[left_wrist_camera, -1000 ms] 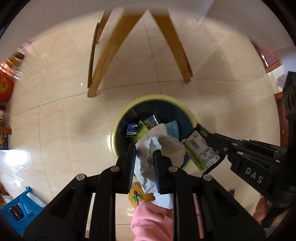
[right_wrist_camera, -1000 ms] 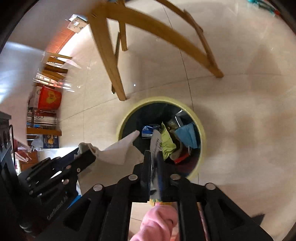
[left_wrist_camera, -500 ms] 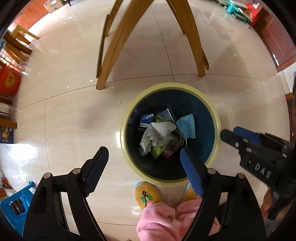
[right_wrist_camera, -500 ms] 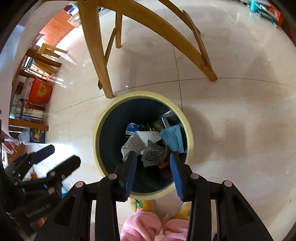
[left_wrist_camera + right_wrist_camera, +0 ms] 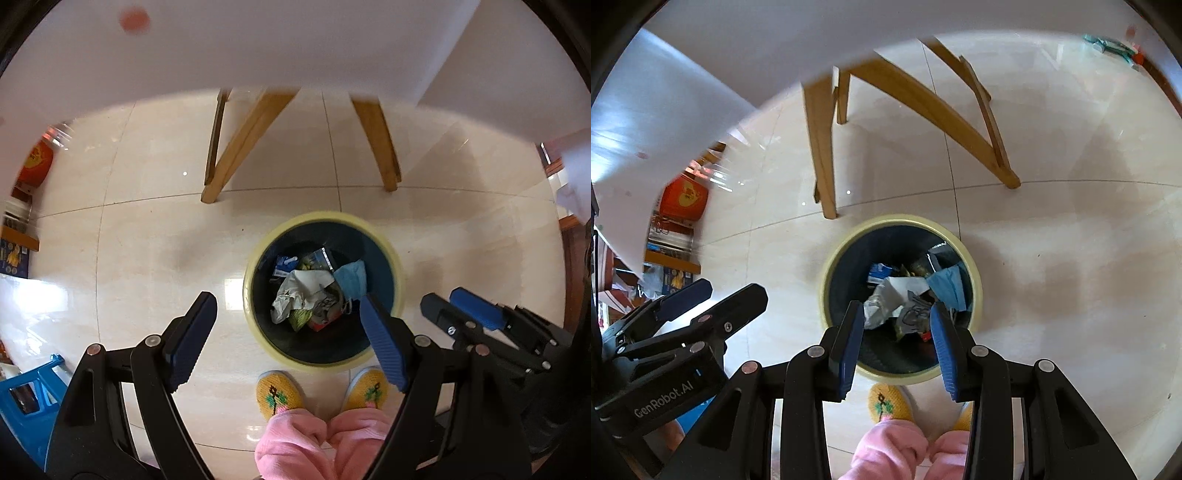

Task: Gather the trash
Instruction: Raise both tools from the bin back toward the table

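A round bin (image 5: 255,258) with a pale yellow rim and dark blue inside stands on the tiled floor, also seen in the right wrist view as the bin (image 5: 827,273). Inside lie crumpled white paper (image 5: 295,291), a blue face mask (image 5: 351,277) and several wrappers; the same paper (image 5: 886,302) and mask (image 5: 947,286) show from the right. My left gripper (image 5: 284,343) hangs wide open above the bin's near rim, holding nothing. My right gripper (image 5: 897,343) is open over the bin, also with nothing between its fingers.
Wooden table legs (image 5: 243,144) stand just beyond the bin under a white tabletop (image 5: 295,44). The person's yellow slippers (image 5: 279,395) and pink trouser legs (image 5: 295,443) are at the bin's near side. A blue stool (image 5: 26,398) sits at lower left, a red box (image 5: 685,199) farther left.
A second ago both grippers were shut on trash over the bin: left on white paper, right on a wrapper. Both opened, the trash dropped into the bin, and the grippers have risen.
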Available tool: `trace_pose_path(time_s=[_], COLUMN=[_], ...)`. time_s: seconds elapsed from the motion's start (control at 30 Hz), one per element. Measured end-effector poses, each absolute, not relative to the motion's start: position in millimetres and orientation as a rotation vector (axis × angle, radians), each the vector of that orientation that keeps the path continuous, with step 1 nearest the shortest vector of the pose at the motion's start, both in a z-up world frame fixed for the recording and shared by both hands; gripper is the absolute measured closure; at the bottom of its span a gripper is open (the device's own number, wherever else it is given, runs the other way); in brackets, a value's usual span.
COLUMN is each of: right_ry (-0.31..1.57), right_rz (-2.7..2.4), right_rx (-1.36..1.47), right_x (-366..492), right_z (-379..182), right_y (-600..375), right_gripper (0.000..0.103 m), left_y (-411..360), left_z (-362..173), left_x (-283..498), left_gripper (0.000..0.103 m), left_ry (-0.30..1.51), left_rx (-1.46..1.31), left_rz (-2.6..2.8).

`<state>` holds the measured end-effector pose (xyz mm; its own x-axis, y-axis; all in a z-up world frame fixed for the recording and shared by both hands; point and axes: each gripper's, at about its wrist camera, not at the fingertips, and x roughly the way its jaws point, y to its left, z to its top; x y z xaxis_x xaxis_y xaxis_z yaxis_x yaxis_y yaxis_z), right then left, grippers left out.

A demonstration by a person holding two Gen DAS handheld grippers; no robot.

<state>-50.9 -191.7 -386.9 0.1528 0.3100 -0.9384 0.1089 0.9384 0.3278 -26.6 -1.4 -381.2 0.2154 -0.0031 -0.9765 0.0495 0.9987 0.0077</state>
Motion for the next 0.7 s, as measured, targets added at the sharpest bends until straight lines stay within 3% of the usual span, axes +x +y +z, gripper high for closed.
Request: trace_pose_path(time_s=[0.7], right_ry=[1.252], right_rz=[0.118], right_rx=[0.344], right_x=[-73], right_z=[-110], right_y=[-191], right_gripper=[0.065], left_y=[18], left_z=[-107], left_x=[-67], left_gripper=[0.026], left_ry=[1.207], left_rx=[-0.038], left_rz=[-0.163])
